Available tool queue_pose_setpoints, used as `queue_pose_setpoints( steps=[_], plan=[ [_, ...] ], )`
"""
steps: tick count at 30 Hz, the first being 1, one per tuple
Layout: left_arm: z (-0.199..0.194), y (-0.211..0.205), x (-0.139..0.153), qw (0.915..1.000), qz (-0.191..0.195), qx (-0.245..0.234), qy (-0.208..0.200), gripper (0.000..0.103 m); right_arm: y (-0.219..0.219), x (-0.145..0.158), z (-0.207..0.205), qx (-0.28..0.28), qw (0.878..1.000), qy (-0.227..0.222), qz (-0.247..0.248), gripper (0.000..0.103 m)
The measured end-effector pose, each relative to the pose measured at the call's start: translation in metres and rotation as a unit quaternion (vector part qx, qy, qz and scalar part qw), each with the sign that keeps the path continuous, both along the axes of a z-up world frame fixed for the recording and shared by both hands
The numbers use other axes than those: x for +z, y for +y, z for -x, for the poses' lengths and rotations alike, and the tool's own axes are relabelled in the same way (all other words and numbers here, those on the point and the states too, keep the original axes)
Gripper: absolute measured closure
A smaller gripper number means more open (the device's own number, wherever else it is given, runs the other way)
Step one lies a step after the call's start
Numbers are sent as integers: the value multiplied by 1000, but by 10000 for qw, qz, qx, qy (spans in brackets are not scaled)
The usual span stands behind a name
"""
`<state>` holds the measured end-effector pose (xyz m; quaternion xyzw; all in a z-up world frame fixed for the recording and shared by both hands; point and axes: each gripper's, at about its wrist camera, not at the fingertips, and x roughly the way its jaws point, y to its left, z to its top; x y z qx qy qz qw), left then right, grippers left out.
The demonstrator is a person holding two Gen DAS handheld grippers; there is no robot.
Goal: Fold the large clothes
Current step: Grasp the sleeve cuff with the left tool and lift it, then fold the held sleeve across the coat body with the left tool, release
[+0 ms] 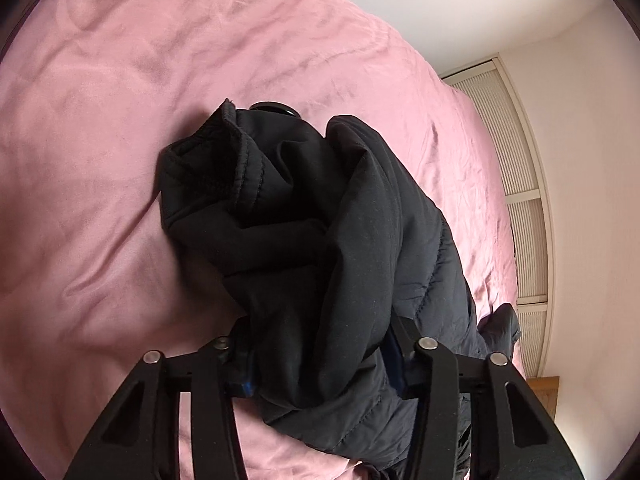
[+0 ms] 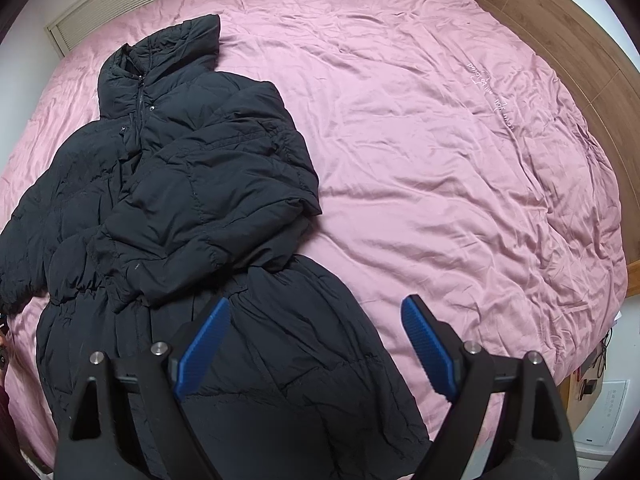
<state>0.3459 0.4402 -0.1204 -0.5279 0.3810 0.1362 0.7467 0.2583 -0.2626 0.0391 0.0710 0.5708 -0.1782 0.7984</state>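
Note:
A black padded coat (image 2: 192,184) lies face up on the pink bed cover (image 2: 440,160), collar toward the far side, with one sleeve (image 2: 224,184) folded across the chest. In the left wrist view the coat's other sleeve (image 1: 304,220) is bunched between the jaws of my left gripper (image 1: 320,360), its cuff (image 1: 208,168) hanging just over the cover (image 1: 100,140). The fabric covers the fingertips, and only a sliver of the blue pad (image 1: 246,388) shows. My right gripper (image 2: 316,320) hovers open above the coat's skirt edge, its blue pads (image 2: 204,344) holding nothing.
A wooden headboard (image 2: 560,28) runs along the right side of the bed. Louvred closet doors (image 2: 112,4) stand behind the far edge and also show as doors (image 1: 516,152) in the left wrist view. The pink cover is wrinkled, with small embroidered lettering (image 2: 492,92).

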Motion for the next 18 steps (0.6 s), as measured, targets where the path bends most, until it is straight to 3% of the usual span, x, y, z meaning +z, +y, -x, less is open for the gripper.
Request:
queue_pose_setpoints(
  steps=[3,6,18],
  plan=[
    [-1,-2,9,9998,59,-82,-187,81,0,1,1,35,10000,-58,-36,16],
    [-3,-9,25,9992,-37,-248,-325,87,-3,3,2,31,9999,-115,-87,16],
    [-10,-69,125,9872,-717,-1081,-930,90,-25,9,13,-29,9984,-454,-345,16]
  ],
)
